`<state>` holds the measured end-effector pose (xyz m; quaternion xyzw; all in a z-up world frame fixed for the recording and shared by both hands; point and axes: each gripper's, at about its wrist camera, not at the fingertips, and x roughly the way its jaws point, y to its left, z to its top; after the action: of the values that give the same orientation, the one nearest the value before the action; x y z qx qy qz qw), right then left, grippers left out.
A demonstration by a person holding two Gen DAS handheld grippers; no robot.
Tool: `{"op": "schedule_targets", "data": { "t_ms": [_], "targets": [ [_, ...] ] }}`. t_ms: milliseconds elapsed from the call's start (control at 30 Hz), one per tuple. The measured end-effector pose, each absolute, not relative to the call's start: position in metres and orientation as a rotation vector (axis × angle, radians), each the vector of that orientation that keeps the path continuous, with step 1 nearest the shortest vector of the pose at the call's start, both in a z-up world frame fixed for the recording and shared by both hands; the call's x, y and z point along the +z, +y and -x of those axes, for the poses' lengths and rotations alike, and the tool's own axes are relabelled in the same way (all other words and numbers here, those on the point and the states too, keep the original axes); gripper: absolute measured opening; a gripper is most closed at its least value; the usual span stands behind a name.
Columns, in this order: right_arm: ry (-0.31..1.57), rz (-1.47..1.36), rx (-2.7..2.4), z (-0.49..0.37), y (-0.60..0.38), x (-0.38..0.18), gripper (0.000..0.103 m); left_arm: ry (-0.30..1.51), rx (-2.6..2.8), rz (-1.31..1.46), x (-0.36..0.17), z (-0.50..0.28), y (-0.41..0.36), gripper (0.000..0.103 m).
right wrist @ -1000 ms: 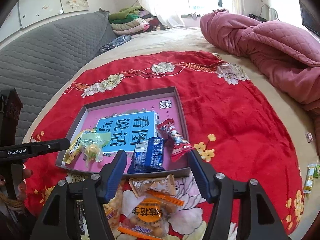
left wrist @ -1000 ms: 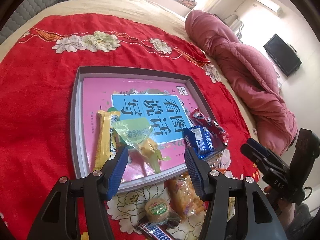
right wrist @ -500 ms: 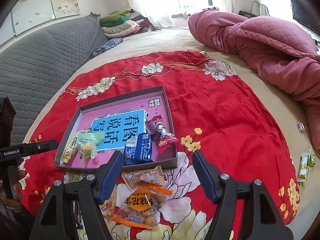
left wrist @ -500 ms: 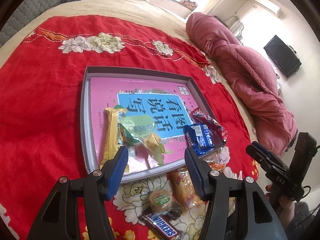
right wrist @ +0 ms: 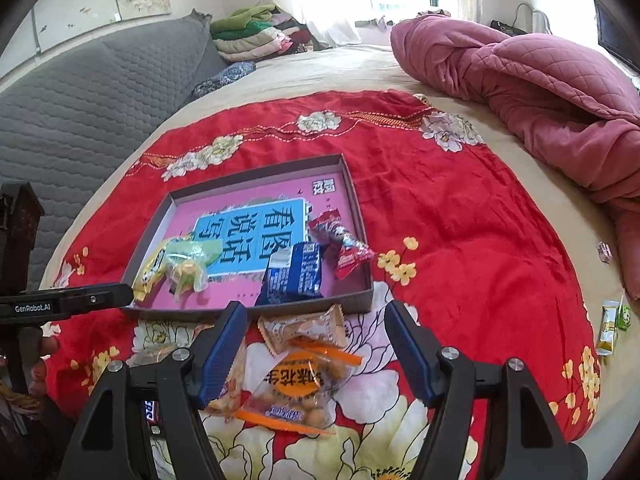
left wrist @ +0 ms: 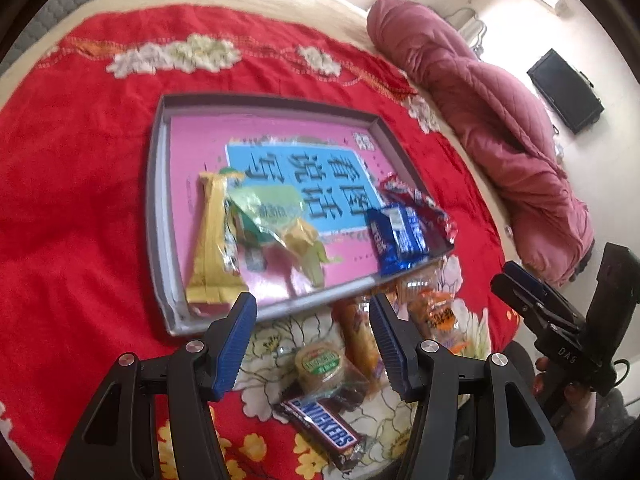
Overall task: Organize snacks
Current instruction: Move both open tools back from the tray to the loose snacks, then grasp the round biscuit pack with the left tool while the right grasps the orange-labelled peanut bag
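A grey tray (left wrist: 158, 200) (right wrist: 354, 204) with a pink book inside lies on the red blanket. It holds a yellow bar (left wrist: 212, 248), a green packet (left wrist: 272, 216) (right wrist: 192, 260), a blue packet (left wrist: 396, 236) (right wrist: 296, 272) and a red packet (left wrist: 420, 204) (right wrist: 340, 244). In front of the tray lie a Snickers bar (left wrist: 324, 428), a round cake (left wrist: 320, 364), an orange peanut bag (right wrist: 296, 388) and a beige packet (right wrist: 304, 328). My left gripper (left wrist: 312, 344) is open above the loose snacks. My right gripper (right wrist: 316, 356) is open above the peanut bag.
A pink quilt (right wrist: 540, 80) is bunched at the right of the bed. Small packets (right wrist: 612, 320) lie at the blanket's right edge. A grey headboard (right wrist: 88, 92) and folded clothes (right wrist: 256, 36) are at the back left. A TV (left wrist: 564, 92) hangs on the wall.
Both grippers have drawn back from the tray toward the near edge, bringing the loose snacks in front of the tray more into view. Both stay open.
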<state>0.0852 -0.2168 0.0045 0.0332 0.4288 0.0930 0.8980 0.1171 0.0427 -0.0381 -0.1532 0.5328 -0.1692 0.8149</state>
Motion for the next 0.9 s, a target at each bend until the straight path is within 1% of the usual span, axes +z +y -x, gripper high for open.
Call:
{"op": "schedule_targets", "data": {
  "t_ms": [100, 333, 900],
  "targets": [
    [0.905, -0.065, 0.198, -0.083, -0.213, 0.001, 0.071, 1.157, -0.342, 0.279, -0.043, -0.117, 0.038, 0.061],
    [0.948, -0.058, 0.202, -0.081, -0.207, -0.011, 0.071, 1.223, -0.392, 0.334, -0.057, -0.117, 0.036, 0.061],
    [1.041, -0.076, 0.199, -0.079, -0.200, -0.038, 0.071, 1.290, -0.405, 0.279, -0.074, -0.114, 0.020, 0.061]
  ]
}}
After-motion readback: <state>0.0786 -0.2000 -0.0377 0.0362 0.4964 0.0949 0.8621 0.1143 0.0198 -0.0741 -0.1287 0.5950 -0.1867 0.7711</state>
